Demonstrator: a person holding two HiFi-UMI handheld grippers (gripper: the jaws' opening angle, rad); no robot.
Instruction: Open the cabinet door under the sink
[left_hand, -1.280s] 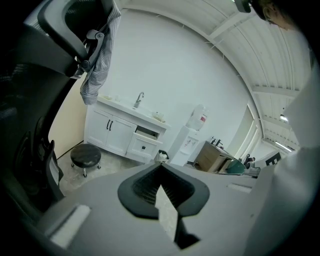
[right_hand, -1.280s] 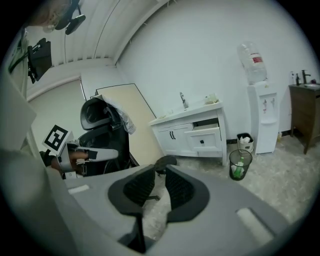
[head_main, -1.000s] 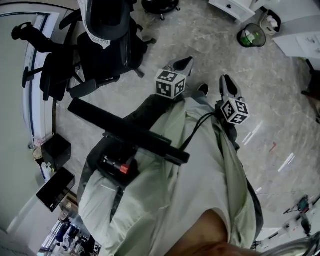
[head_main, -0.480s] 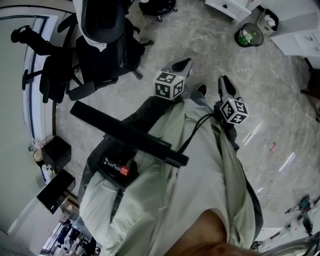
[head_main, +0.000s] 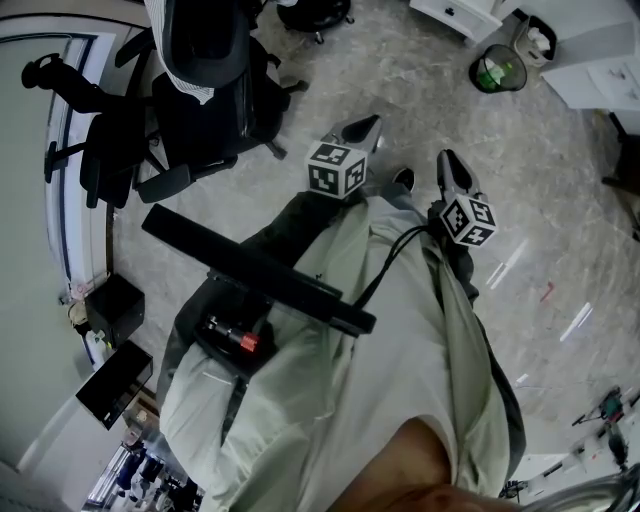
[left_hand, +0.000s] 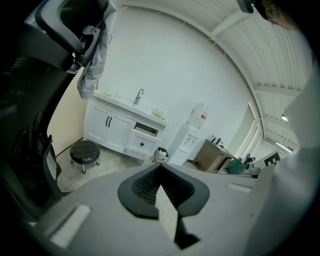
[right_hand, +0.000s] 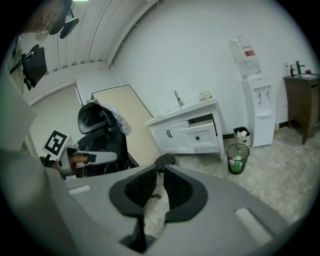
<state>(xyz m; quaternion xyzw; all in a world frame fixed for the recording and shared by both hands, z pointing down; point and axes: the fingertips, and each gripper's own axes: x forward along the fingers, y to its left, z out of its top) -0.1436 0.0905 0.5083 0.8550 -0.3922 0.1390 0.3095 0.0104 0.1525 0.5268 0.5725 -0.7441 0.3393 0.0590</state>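
The white sink cabinet (left_hand: 112, 131) stands far across the room against the wall, its two doors with black handles (left_hand: 107, 121) closed. It also shows in the right gripper view as the cabinet (right_hand: 185, 135). Both grippers are held in front of the person's waist, well short of it. My left gripper (left_hand: 160, 167) points toward it with its tips together and nothing in them; the head view shows it as the left gripper (head_main: 365, 128). My right gripper (right_hand: 160, 169) has just been closing; a narrow gap stays between its pads with nothing in it. It is the right gripper (head_main: 448, 158) in the head view.
A black office chair (head_main: 200, 90) draped with cloth stands at the left. A round black stool (left_hand: 83, 150) sits before the cabinet. A drawer (left_hand: 145, 131) beside the doors is slightly open. A mesh waste bin (right_hand: 236, 157) and a water dispenser (right_hand: 257, 107) stand to the cabinet's right.
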